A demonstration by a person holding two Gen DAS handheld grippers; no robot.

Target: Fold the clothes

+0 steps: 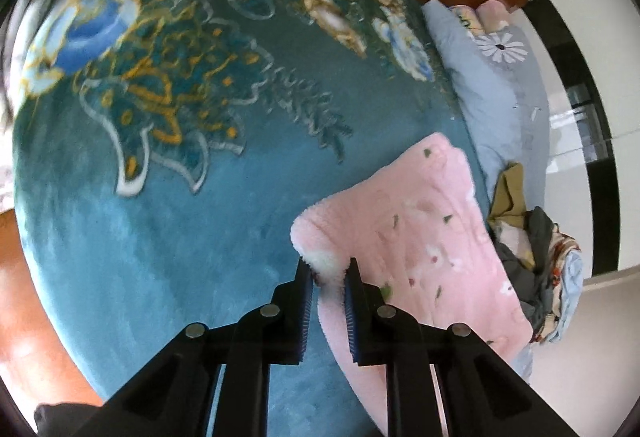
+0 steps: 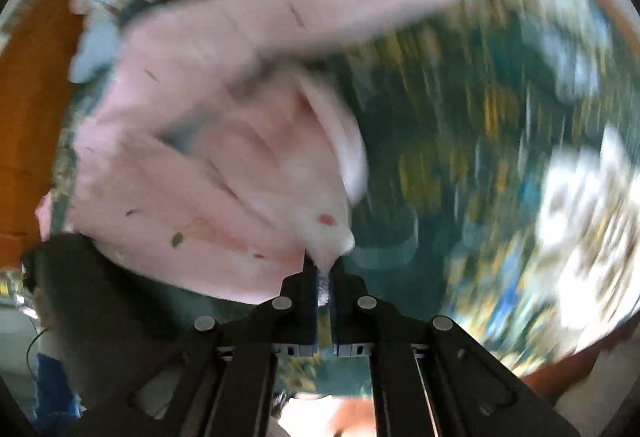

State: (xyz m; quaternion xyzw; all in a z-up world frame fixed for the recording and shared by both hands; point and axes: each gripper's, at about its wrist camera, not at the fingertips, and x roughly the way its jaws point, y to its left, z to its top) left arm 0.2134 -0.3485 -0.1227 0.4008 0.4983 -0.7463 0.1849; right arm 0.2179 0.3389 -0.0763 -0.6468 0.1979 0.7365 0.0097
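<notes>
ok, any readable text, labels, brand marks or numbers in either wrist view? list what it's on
None readable in either view.
Pink garment: printed flecks and small flowers only, no letters.
Teal blanket: floral and scroll pattern, no words.
Pile of clothes: prints only, no legible label.
Right wrist view: motion-blurred, nothing could be read there anyway.

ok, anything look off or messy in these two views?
Nothing damaged. The right wrist view is heavily motion-blurred, so detail there is unreliable. The pink garment is pinched at its edge by the left hand-held gripper and the right hand-held gripper. A jumbled clothes pile sits unfolded at the edge of the teal blanket.
</notes>
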